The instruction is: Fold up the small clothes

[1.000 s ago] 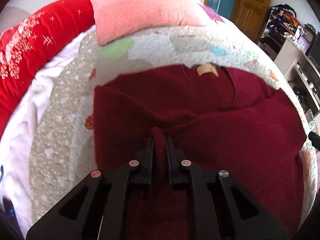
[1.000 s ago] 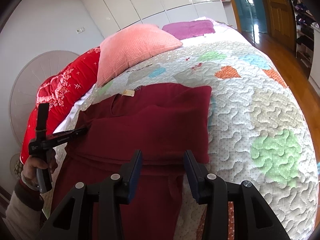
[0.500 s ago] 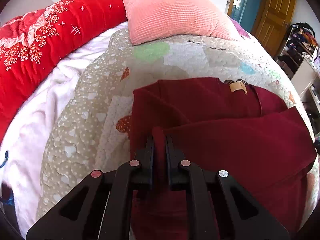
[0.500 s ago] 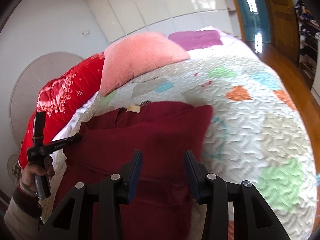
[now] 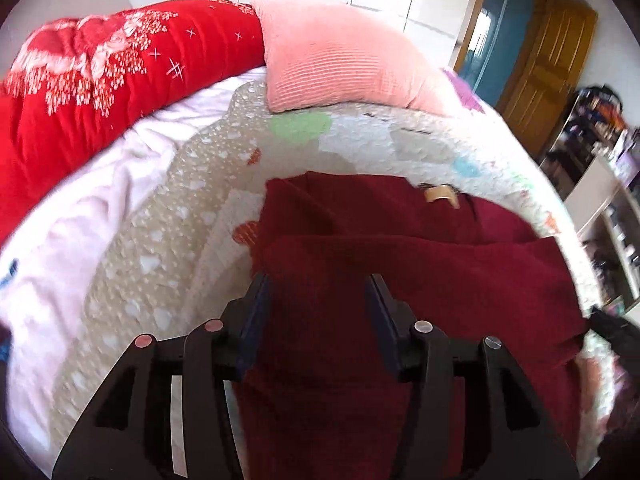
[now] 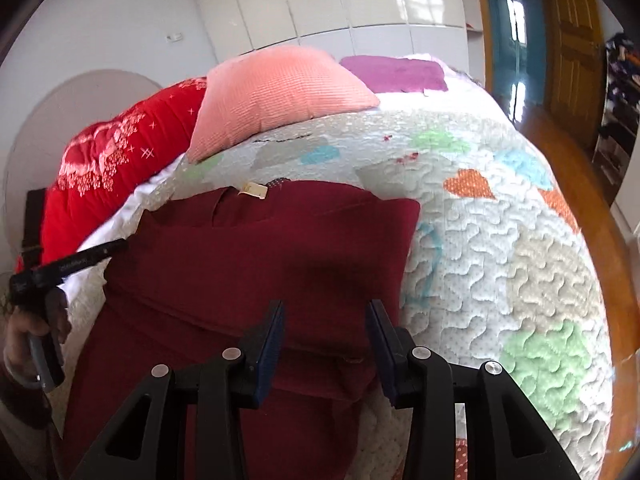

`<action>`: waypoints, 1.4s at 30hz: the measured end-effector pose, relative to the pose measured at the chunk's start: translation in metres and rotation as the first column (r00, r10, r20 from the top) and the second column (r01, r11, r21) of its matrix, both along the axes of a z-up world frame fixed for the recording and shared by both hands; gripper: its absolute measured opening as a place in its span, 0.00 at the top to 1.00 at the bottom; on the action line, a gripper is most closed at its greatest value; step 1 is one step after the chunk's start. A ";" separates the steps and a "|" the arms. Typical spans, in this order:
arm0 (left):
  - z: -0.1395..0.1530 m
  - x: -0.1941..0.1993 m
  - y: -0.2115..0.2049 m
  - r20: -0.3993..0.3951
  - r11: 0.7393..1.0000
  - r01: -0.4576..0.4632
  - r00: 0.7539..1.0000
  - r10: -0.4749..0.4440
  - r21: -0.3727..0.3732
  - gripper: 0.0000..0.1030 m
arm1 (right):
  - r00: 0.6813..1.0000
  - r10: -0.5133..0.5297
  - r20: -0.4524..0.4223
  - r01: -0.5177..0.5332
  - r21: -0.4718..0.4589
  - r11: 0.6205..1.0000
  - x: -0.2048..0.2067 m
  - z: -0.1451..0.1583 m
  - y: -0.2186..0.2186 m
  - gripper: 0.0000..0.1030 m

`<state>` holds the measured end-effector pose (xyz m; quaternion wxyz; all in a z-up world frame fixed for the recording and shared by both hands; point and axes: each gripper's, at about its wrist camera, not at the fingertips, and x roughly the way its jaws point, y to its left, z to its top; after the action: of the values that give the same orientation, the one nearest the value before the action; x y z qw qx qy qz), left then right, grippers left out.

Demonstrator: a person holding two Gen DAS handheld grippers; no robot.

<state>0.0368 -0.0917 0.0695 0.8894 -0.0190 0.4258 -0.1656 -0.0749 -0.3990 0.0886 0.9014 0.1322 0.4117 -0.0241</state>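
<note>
A dark red knit garment lies on the quilted bed, with both sleeves folded across its body and a tan neck label at the far edge. It also shows in the right wrist view. My left gripper is open and empty, hovering over the garment's left edge. My right gripper is open and empty above the garment's right part. The left gripper shows from the side in the right wrist view, at the garment's left shoulder.
A pink pillow and a red floral duvet lie at the head of the bed. A patchwork quilt covers the bed. A purple cloth lies beyond the pillow. Shelves and a wooden door stand at the right.
My left gripper has opened and let go of the fold of red fabric it pinched, and has drawn back to the left. The right gripper stayed open and moved slightly forward.
</note>
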 end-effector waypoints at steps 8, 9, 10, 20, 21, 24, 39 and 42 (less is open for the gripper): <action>-0.019 -0.015 -0.020 -0.015 0.989 0.051 0.999 -0.049 0.142 0.52 | 0.995 -0.025 -0.100 0.016 -0.092 0.996 -0.007 -0.023 0.003 0.61; -0.014 -0.019 -0.017 -0.019 0.991 0.050 0.999 -0.048 0.124 0.52 | 0.996 -0.020 -0.092 0.015 -0.056 0.998 -0.017 -0.015 0.001 0.61; -0.010 -0.023 -0.013 -0.027 0.993 0.048 0.999 -0.045 0.108 0.52 | 0.996 -0.013 -0.087 0.012 -0.015 1.000 -0.027 -0.012 -0.001 0.60; -0.008 -0.105 0.044 -0.130 0.999 0.020 0.991 -0.016 0.032 0.52 | 0.990 0.077 -0.117 -0.059 0.151 0.987 -0.107 -0.041 0.022 0.54; -0.010 -0.113 0.049 -0.135 0.999 0.014 0.991 -0.009 0.034 0.52 | 0.992 0.083 -0.100 -0.071 0.121 0.990 -0.107 -0.043 0.030 0.65; -0.011 -0.139 0.063 -0.147 1.000 -0.001 0.989 0.005 0.024 0.52 | 0.993 0.080 -0.082 -0.078 0.024 0.997 -0.109 -0.039 0.040 0.92; -0.026 -0.207 0.085 -0.222 1.000 -0.007 0.975 0.009 0.011 0.52 | 0.989 0.145 -0.030 -0.130 0.287 0.949 -0.178 -0.015 0.033 0.46; -0.031 -0.216 0.085 -0.214 0.999 -0.009 0.977 0.017 0.039 0.52 | 0.979 0.191 -0.073 -0.161 0.295 0.942 -0.193 -0.025 0.045 0.46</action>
<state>-0.1794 -0.0068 0.0387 0.8395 -0.0228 0.5222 -0.1487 -0.2679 -0.3542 0.0635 0.8492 0.2230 0.4658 0.1101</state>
